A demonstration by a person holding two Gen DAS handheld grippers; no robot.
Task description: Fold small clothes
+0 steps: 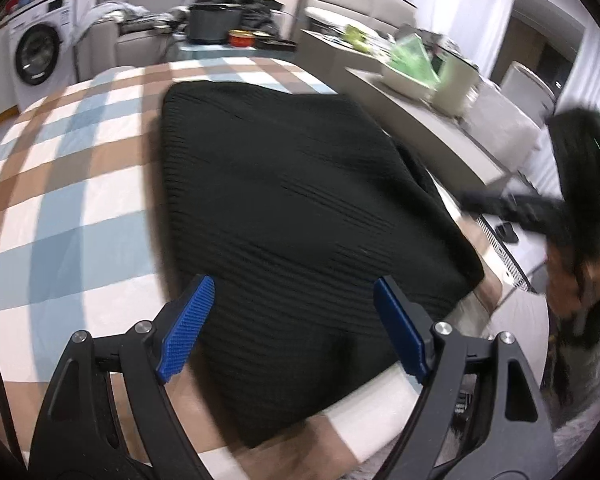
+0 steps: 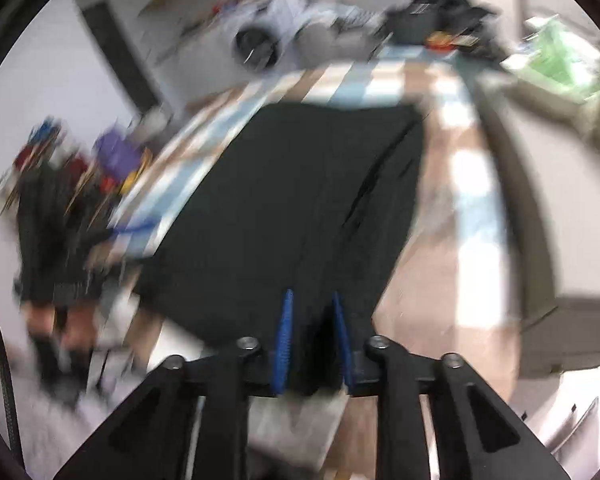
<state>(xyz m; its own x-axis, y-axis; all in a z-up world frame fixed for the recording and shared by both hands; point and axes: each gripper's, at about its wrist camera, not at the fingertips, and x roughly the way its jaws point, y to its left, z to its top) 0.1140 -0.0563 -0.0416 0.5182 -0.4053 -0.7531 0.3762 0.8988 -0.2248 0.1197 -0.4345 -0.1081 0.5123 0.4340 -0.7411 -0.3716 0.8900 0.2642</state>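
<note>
Your left claw (image 1: 294, 292) is wide open, just above the near edge of the black sweater (image 1: 300, 216). Your right claw (image 2: 311, 300) pinches the sweater's near edge. The sweater lies on the checked worktop (image 1: 60, 168).

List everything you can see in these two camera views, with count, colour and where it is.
knit garment: one, black, flat on the checked cloth
checked cloth: one, blue, tan and white, covering the table
washing machine: one, white, far left
pot: one, dark, beyond the table
green bag: one, on the side counter
left gripper: black with blue pads, open over the garment's near edge
right gripper: black with blue pads, shut on the garment's near edge
</note>
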